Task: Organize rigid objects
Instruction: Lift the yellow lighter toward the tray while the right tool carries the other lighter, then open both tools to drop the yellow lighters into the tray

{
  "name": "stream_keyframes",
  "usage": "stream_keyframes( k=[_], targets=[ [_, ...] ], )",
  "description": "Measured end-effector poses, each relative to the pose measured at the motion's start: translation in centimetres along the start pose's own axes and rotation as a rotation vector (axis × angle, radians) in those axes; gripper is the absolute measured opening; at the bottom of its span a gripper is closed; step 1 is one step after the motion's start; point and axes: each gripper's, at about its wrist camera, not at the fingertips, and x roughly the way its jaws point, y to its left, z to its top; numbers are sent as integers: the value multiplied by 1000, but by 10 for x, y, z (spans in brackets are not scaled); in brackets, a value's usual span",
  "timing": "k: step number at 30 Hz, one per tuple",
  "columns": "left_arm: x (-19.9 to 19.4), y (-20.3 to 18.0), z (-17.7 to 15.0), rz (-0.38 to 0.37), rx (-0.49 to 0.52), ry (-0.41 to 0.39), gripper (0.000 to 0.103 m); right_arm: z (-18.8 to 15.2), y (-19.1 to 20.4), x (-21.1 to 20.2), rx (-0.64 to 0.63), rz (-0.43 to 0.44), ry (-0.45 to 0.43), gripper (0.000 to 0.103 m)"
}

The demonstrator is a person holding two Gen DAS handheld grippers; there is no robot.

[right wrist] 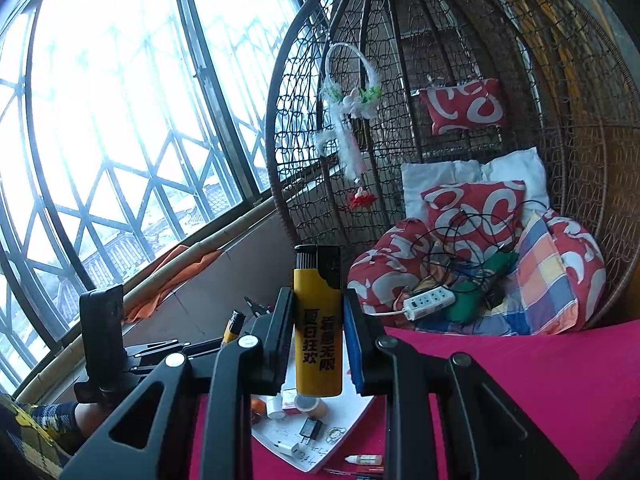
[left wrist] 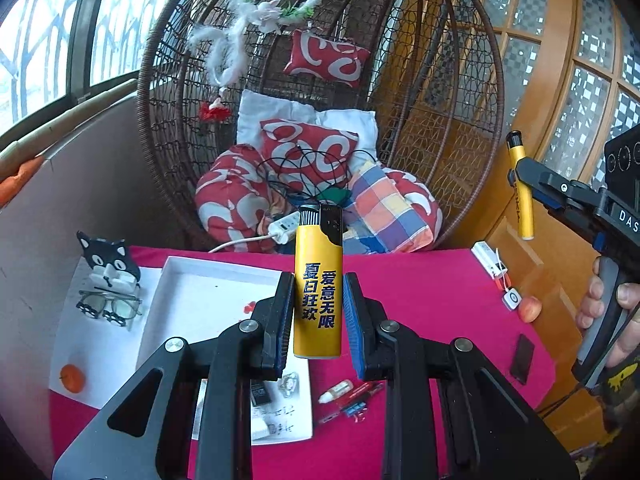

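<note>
Left wrist view: left tool (left wrist: 318,312) grips upright lighter (left wrist: 317,284).

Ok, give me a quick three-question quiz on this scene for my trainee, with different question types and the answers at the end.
1. True or false: the left gripper holds a yellow lighter upright.
2. Relative to the white tray, the glasses lie: A inside it; B to its left; C to its right.
3. What sits between the jaws of the right gripper?

Key: 1 true; 2 B; 3 a second yellow lighter.
</note>
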Motion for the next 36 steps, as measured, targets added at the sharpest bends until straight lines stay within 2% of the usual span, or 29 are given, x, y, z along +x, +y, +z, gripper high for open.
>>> stream_keyframes(
  k=[13, 19, 24, 30, 36],
  targets=[
    [1, 48, -4, 8, -14, 44, 23, -14, 18, 41, 52, 14, 50, 23],
    [9, 78, -5, -4, -40, 75, 23, -26, 29, 69, 58, -9, 110, 23],
    [42, 103, -12, -7, -13, 173, 23, -47, 31, 108, 66, -34, 203, 23],
    [82, 124, -34, -19, -82, 290, 23, -85, 17, 162, 120, -69, 349, 23],
    [119, 138, -51, 40, -43, 374, 23, -124, 12, 202, 139, -117, 473, 23]
  ],
)
